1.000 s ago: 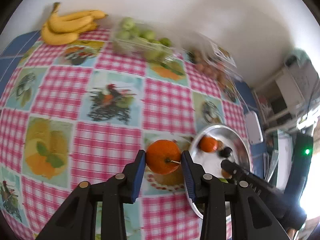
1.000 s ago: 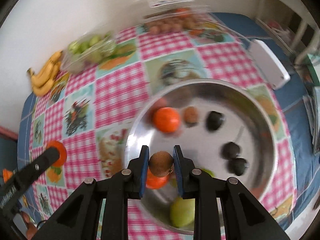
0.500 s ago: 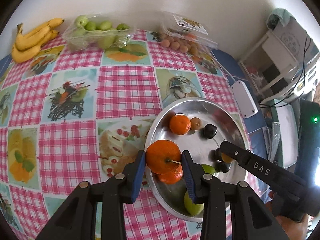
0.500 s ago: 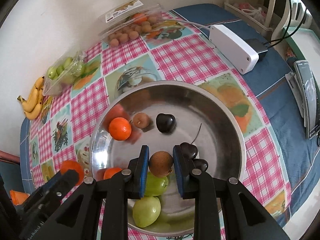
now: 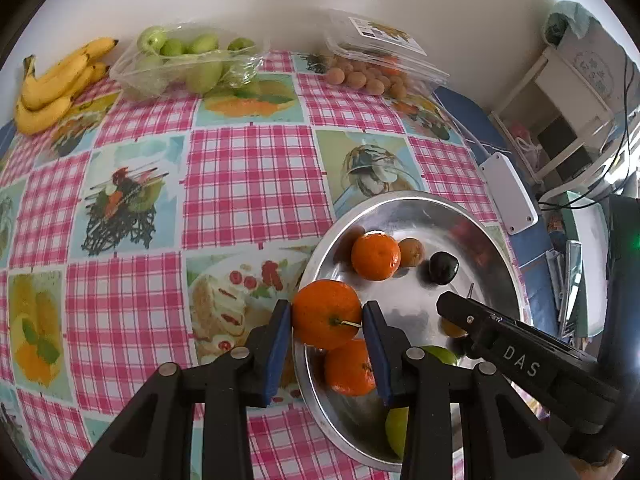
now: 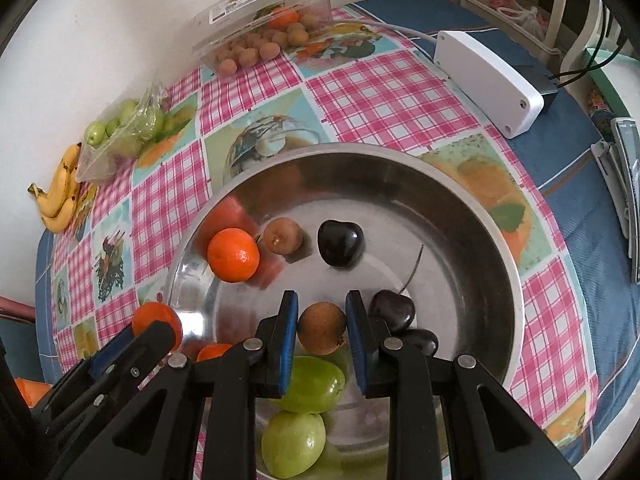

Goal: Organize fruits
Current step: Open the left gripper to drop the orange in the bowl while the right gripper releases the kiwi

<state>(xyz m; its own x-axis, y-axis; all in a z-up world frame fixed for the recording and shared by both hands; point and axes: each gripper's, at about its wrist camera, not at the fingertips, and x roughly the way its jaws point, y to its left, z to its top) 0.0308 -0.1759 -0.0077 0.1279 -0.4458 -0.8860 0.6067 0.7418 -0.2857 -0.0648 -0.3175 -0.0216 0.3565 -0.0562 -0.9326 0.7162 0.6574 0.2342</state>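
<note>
On my far left, bananas (image 5: pixel 56 84) lie at the back of the worktop (image 5: pixel 248 184), beside a bag of green fruit (image 5: pixel 188 64). My left gripper (image 5: pixel 326 320) has its fingers clamped on an orange (image 5: pixel 326 314), poised over the near-left rim of the metal bowl (image 6: pixel 472 216). Further right, my right gripper (image 6: pixel 322 328) grips a small brown fruit (image 6: pixel 321 328), possibly a longan, above the green fruit (image 6: pixel 314 384) inside that bowl.
</note>
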